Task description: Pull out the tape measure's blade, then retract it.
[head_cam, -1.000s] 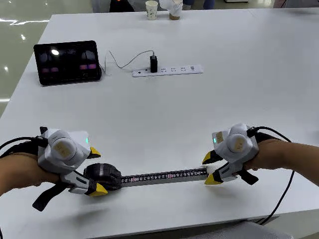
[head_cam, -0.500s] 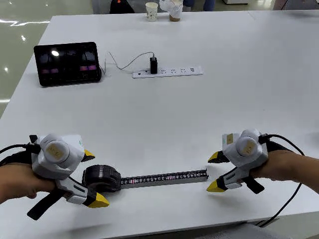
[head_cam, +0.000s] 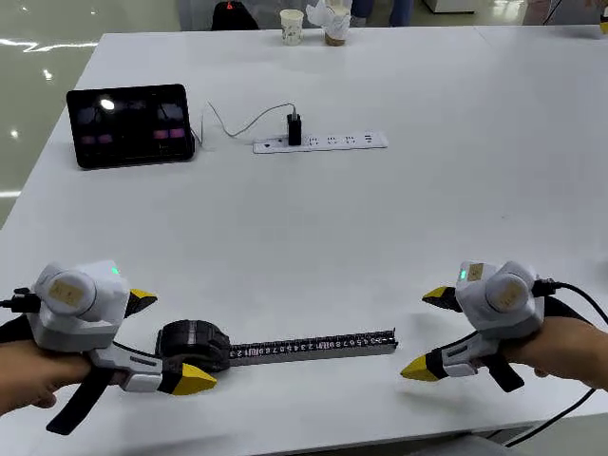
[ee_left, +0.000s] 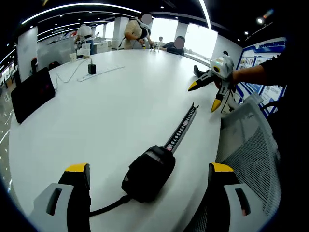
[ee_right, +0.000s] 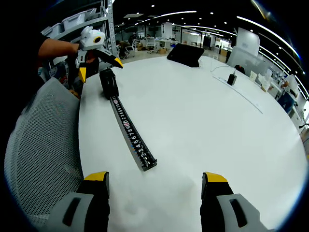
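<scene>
Firstly, left hand-held gripper [head_cam: 176, 340]: held low over the near left of the white desk [head_cam: 456, 171] by the person's left hand [head_cam: 28, 370], lying nearly level and pointing to the person's right; released, jaws spread.
Left jaws and case: one jaw on each side of the black, round-cornered tape measure case [head_cam: 193, 344]; the left gripper view shows a gap on both sides, so nothing is gripped.
Right hand-held gripper [head_cam: 418, 333]: held by the right hand [head_cam: 560, 347] at the near right, pointing back toward the left one; released, jaws wide apart and empty.
Tape measure: case flat on the desk near the front edge, its dark numbered blade [head_cam: 313, 348] drawn out and lying flat toward the right.
Blade end: on the desk, short of the right jaws and apart from them.
Count, task things: one tape measure, two hand-held grippers.
Count, far side: one black tablet [head_cam: 131, 124] propped up at the left; one white power strip [head_cam: 320, 142] with one black plug [head_cam: 294, 126] and one thin white cable [head_cam: 237, 119]; two paper cups [head_cam: 292, 26] at the far edge.
Seat: one grey mesh chair [ee_right: 43, 140] just beside the desk's near edge.
</scene>
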